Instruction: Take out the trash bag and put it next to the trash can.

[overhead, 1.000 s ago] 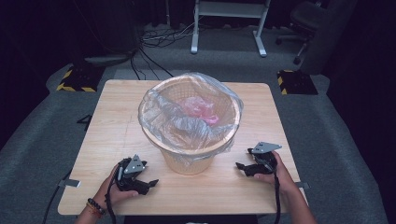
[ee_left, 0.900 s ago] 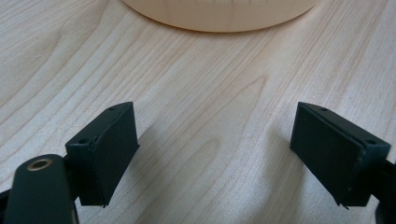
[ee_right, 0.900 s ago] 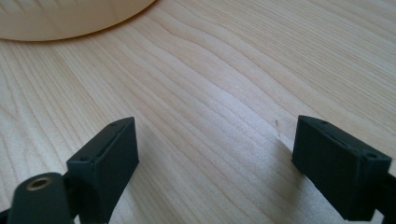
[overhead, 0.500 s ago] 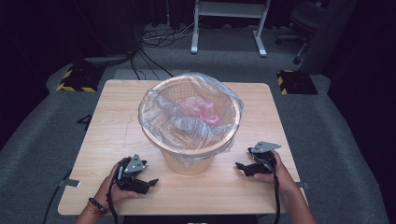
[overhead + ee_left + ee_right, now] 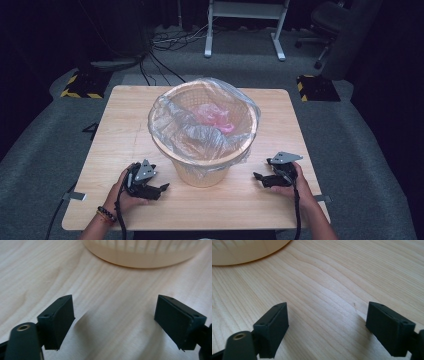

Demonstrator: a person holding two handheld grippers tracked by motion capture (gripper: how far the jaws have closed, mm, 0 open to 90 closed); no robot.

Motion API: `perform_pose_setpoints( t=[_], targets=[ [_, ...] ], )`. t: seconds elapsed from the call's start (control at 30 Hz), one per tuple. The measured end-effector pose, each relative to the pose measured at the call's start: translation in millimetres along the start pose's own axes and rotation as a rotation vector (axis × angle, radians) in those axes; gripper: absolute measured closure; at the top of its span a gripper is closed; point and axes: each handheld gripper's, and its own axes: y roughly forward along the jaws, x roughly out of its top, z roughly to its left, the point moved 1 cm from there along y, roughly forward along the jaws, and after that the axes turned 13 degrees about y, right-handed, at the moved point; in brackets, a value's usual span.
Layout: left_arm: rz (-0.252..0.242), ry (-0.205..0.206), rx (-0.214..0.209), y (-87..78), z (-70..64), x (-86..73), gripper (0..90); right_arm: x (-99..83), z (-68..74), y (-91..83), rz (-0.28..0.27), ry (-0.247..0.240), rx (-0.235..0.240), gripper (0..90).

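Note:
A beige plastic waste basket [image 5: 202, 172] stands in the middle of the wooden table [image 5: 125, 120], lined with a clear plastic bag [image 5: 165, 112] folded over its rim. Something pink [image 5: 216, 117] lies inside the bag. My left gripper [image 5: 161, 189] rests on the table just left of the basket's base, open and empty. My right gripper [image 5: 259, 177] rests to the basket's right, also open and empty. In the left gripper view the basket's base [image 5: 142, 255] is close ahead of the left gripper [image 5: 115, 322]. The basket's edge [image 5: 244, 252] shows at upper left beyond the right gripper [image 5: 325, 328].
The table's front edge [image 5: 200, 224] lies just behind both hands. Beyond the table, on the grey floor, are a white metal frame [image 5: 245, 20], cables [image 5: 170, 42], an office chair [image 5: 332, 20] and yellow-black striped blocks [image 5: 80, 85].

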Motion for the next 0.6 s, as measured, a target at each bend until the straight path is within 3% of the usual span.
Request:
perform_pose_setpoints(
  t=[0.2, 0.3, 0.33, 0.37, 0.47, 0.53, 0.6],
  targets=[
    [-0.003, 0.004, 0.032, 2.2, 6.8, 0.6, 17.7, -1.2, 3.9, -1.7, -0.029, -0.034, -0.03, 20.7],
    [-0.037, 0.003, 0.052, 2.6, 13.3, 0.2, 17.8, 0.7, 5.7, 0.1, -0.036, -0.028, -0.031, 20.5],
    [-0.04, -0.021, 0.037, 3.5, 21.1, -0.9, 17.9, 1.5, 5.9, 0.9, -0.04, -0.029, -0.038, 20.5],
    [-0.04, -0.021, 0.037, 3.5, 21.1, -0.9, 18.0, 2.5, 5.8, 1.9, -0.047, -0.028, -0.041, 20.9],
    [-0.051, -0.07, 0.051, 4.1, 33.1, -3.9, 18.3, 5.1, 5.7, 3.7, -0.059, -0.041, -0.043, 21.3],
    [-0.047, -0.079, 0.051, 3.4, 40.6, -5.2, 18.3, 13.0, 6.9, 2.6, -0.095, -0.065, -0.054, 22.8],
    [-0.068, -0.061, 0.088, -0.3, 48.4, -3.7, 18.8, 17.0, 7.6, 0.9, -0.111, -0.068, -0.055, 23.2]
  ],
)
